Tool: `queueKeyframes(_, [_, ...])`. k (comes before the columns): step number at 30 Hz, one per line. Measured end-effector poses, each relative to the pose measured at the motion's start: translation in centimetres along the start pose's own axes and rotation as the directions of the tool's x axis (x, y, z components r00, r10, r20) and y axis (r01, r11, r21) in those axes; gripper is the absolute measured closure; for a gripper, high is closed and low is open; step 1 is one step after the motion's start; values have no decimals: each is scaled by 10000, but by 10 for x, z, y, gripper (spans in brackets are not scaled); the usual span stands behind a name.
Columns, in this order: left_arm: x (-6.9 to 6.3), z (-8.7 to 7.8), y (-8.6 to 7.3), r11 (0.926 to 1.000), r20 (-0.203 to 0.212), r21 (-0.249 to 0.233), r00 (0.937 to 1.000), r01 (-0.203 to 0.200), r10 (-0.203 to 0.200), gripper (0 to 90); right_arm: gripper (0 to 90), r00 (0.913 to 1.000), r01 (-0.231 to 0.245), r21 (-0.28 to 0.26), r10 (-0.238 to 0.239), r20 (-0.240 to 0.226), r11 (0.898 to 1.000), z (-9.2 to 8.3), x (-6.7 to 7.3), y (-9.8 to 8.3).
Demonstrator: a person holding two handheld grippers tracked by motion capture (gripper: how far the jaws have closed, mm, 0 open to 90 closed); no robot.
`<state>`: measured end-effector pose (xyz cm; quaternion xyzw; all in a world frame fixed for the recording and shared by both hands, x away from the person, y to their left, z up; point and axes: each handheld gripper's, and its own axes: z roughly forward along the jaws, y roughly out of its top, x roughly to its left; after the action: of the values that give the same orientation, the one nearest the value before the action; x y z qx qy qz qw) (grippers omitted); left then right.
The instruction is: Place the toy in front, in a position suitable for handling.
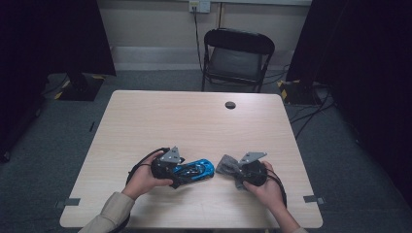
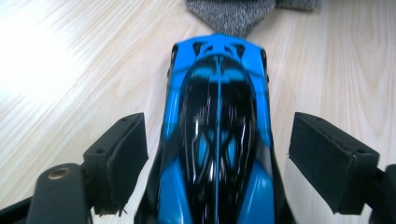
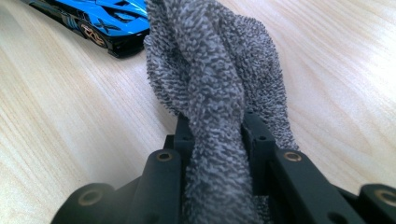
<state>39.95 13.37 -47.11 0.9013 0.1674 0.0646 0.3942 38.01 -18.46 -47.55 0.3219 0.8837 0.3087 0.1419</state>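
The toy car (image 1: pixel 197 170) is a low, glossy blue racer with a black canopy, black trim and dark wheels. In my left gripper view it runs lengthwise straight up the middle, one end toward twelve o'clock, nearly touching a grey terry cloth (image 1: pixel 228 166). The cloth is nubbly, mottled grey, bunched into a thick twisted fold.

My left gripper (image 1: pixel 180 173) straddles the car: the two black pads (image 2: pixel 122 161) stand clear on either side of the body, at nine and three o'clock, with bare table (image 1: pixel 194 121) showing in the gaps, so the jaws are parted and pressing on nothing. My right gripper (image 1: pixel 238 171) is clamped narrow on the cloth, which bulges up between the jaws and spills toward twelve o'clock in the right gripper view; the car's end lies at eleven o'clock from it.

From the high view, both forearms come in from six o'clock, hands wrapped round the gripper bodies, jaws pointed inward at each other, near the table's front edge.
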Motion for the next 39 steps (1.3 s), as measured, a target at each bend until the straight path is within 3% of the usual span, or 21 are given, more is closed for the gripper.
queueKeyframes(2, [-1, 7, 4, 9997, 145, 229, 9999, 41, -44, 193, 716, 10000, -32, -5, 32, 11, 10000, 0, 0, 0])
queueKeyframes(4, [-2, 14, 6, 9993, 98, 381, 9999, -51, 47, 185, 712, 10000, -92, -21, 92, 27, 10000, 0, 1, 0])
queueKeyframes(9, [-2, 24, 6, 9977, -56, 660, 9999, 156, -153, 187, 723, 9999, -125, -200, 127, 74, 9997, -1, 2, 0])
queueKeyframes(11, [-1, 27, 2, 9948, -188, 1005, 9998, 136, -117, 225, 731, 9990, -439, -407, 441, 27, 9982, -4, 2, 2])
queueKeyframes(13, [1, 28, 0, 9964, -145, 783, 9994, 328, -317, 234, 732, 9977, -672, -775, 668, -69, 9947, -8, 0, 6])
queueKeyframes(18, [1, 26, -2, 9968, -129, 742, 9995, 296, -287, 243, 734, 9958, -914, -1137, 914, -58, 9893, -6, -3, 27])
queueKeyframes(22, [0, 25, -5, 9975, -174, 540, 9989, 454, -445, 246, 735, 9951, -964, -681, 945, -302, 9930, 12, -2, 43])
queueKeyframes(27, [0, 24, -6, 9975, -265, 417, 9981, 574, -563, 249, 739, 9987, -347, 42, 348, -360, 9994, 30, 11, 45])
queueKeyframes(35, [-1, 24, -7, 9974, -268, 361, 9978, 619, -610, 253, 746, 9937, 266, 516, -208, -1104, 9983, 9, 23, 33])
queueKeyframes(37, [-1, 24, -7, 9974, -285, 369, 9977, 625, -615, 254, 745, 9938, 17, 456, 33, -1108, 9990, 4, 19, 28])
queueKeyframes(39, [-2, 23, -7, 9972, -330, 377, 9975, 640, -627, 255, 745, 9968, -186, 224, 203, -768, 9996, -1, 11, 28])
